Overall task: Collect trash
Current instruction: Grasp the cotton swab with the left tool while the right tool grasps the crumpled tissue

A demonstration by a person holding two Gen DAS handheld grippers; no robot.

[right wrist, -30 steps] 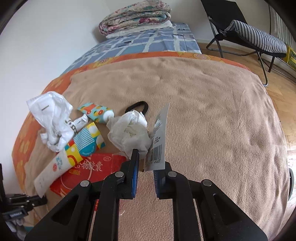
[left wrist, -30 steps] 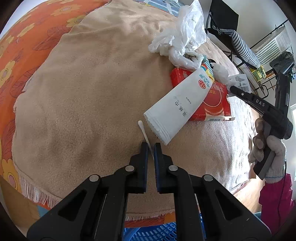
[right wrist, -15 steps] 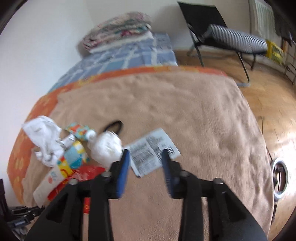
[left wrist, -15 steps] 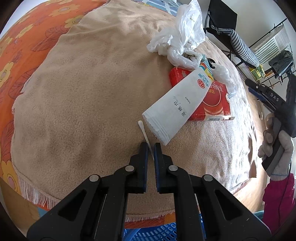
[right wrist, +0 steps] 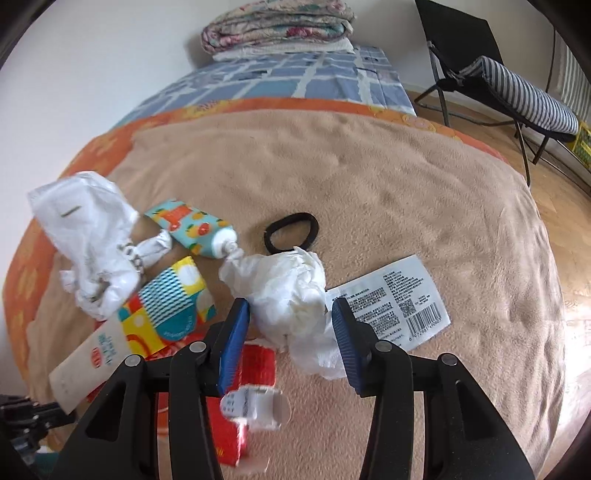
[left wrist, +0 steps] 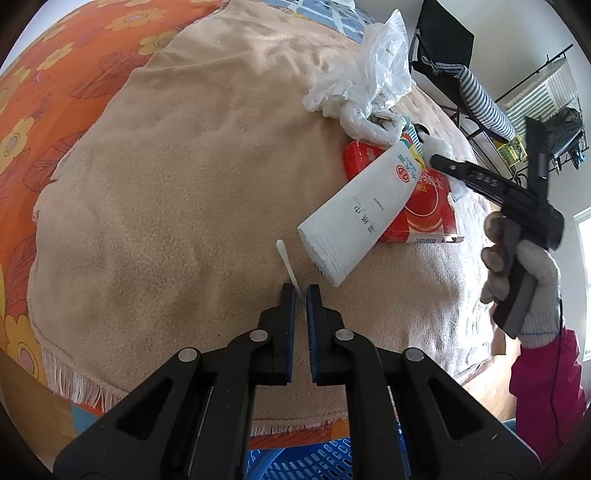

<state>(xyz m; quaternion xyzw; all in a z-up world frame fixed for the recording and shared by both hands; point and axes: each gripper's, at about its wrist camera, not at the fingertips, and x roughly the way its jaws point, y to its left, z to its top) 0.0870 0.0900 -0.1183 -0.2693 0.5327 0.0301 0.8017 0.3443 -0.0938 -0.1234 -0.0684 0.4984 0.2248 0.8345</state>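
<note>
My left gripper (left wrist: 300,291) is shut on the stem of a white cotton swab (left wrist: 284,254), just above the tan blanket (left wrist: 192,192). In the right wrist view my right gripper (right wrist: 291,310) stands open around a crumpled white tissue (right wrist: 284,291); the tissue lies between the blue pads, which do not squeeze it. A white barcode label (right wrist: 399,299) lies flat on the blanket just right of that gripper. Left of the tissue are a long white tube (left wrist: 362,210) with a colourful top, a flattened red box (left wrist: 428,206), a teal fruit-print tube (right wrist: 188,225) and a crumpled white plastic bag (right wrist: 88,236).
A black hair tie (right wrist: 291,230) lies behind the tissue. A blue plastic basket (left wrist: 306,461) sits below the bed's near edge. A gloved hand (left wrist: 532,280) holds the right gripper at the bed's right side. A folding chair (right wrist: 509,85) and folded bedding (right wrist: 277,29) stand beyond.
My right gripper let go of the barcode label, which now lies flat on the blanket. It opened and moved left over the crumpled tissue. The left gripper kept still on the swab.
</note>
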